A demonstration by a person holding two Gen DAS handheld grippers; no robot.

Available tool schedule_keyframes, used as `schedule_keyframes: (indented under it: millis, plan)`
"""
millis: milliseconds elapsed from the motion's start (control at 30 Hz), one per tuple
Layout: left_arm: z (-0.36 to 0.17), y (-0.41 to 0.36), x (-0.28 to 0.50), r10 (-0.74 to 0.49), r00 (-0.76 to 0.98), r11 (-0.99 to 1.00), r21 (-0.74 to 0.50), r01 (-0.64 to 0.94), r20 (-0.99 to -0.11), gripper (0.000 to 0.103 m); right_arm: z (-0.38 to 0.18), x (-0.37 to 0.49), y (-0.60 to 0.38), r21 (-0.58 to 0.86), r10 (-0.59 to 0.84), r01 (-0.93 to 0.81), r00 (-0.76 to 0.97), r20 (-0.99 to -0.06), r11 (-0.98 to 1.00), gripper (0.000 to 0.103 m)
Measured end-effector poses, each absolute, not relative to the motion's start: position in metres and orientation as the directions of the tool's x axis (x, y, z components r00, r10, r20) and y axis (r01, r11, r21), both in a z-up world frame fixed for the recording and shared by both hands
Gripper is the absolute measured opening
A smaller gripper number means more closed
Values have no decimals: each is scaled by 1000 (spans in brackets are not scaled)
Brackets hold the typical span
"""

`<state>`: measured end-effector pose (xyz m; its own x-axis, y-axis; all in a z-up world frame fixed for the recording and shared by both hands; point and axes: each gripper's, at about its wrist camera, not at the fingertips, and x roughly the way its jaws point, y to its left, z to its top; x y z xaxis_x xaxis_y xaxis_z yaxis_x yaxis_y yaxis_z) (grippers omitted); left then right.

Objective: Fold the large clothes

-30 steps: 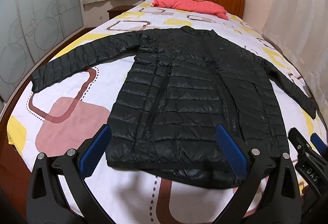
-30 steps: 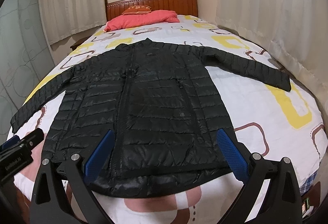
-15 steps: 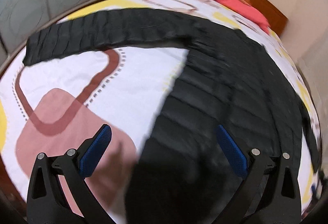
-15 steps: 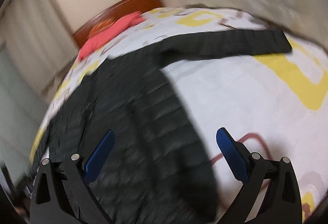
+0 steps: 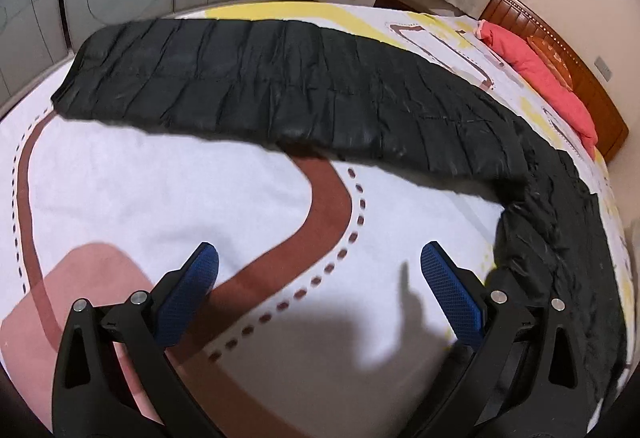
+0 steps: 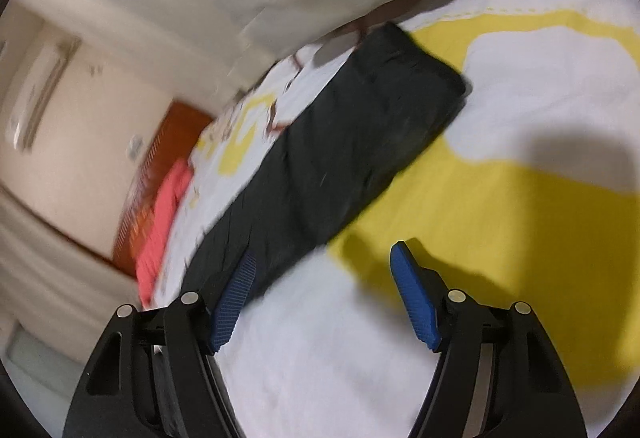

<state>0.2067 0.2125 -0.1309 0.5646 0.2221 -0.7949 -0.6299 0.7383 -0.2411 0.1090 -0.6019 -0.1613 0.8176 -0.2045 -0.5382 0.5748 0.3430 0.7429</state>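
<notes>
A black quilted jacket (image 5: pixel 360 109) lies spread flat on the bed (image 5: pixel 160 197), over a white bedspread printed with brown, pink and yellow shapes. In the left wrist view one sleeve stretches across the upper part of the picture from its cuff at the left toward the jacket's body at the right edge, with a red pillow (image 5: pixel 536 65) and the wooden headboard (image 5: pixel 580 49) beyond. The left hand-held gripper (image 5: pixel 320 278) hovers over bare bedspread just short of that sleeve, its blue pads wide apart and nothing between them. The right wrist view is blurred and tilted; it shows the other sleeve (image 6: pixel 344 165) running diagonally across the bed, its cuff lying next to a yellow patch. The right hand-held gripper (image 6: pixel 324 278) is beside this sleeve with its jaws closing, though still well parted; the left pad overlaps the sleeve's edge in the picture, but only bedspread shows between the pads, and it grips nothing.
</notes>
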Motion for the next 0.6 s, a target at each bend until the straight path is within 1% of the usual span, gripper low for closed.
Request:
schedule_keyframes:
  millis: [100,267,433,533,600]
  plan:
    - [-135,212,210,259,552,735,-210,-645,-792,101,-161,113,-617,768,-256,536,844,-472,350,70]
    - [-136,217,215,297,537,728,-176,-662,-789,101,-165,116,-640,784,-330,531,839,-432,323,70]
    - [-138,229,220,311,537,714,-179,-676,-784,101,-160,108,-643,795,-373,533,828,-419,289,70]
    - [-139,226,219,325,530,720,-159,-676,-783,101,-161,99,-635,817,-385,527,822,-420,234,70]
    - [-139,226,220,332,522,721,-146,-677,-786,101,-159,93,-640,798,-437,565,785,-440,211,70]
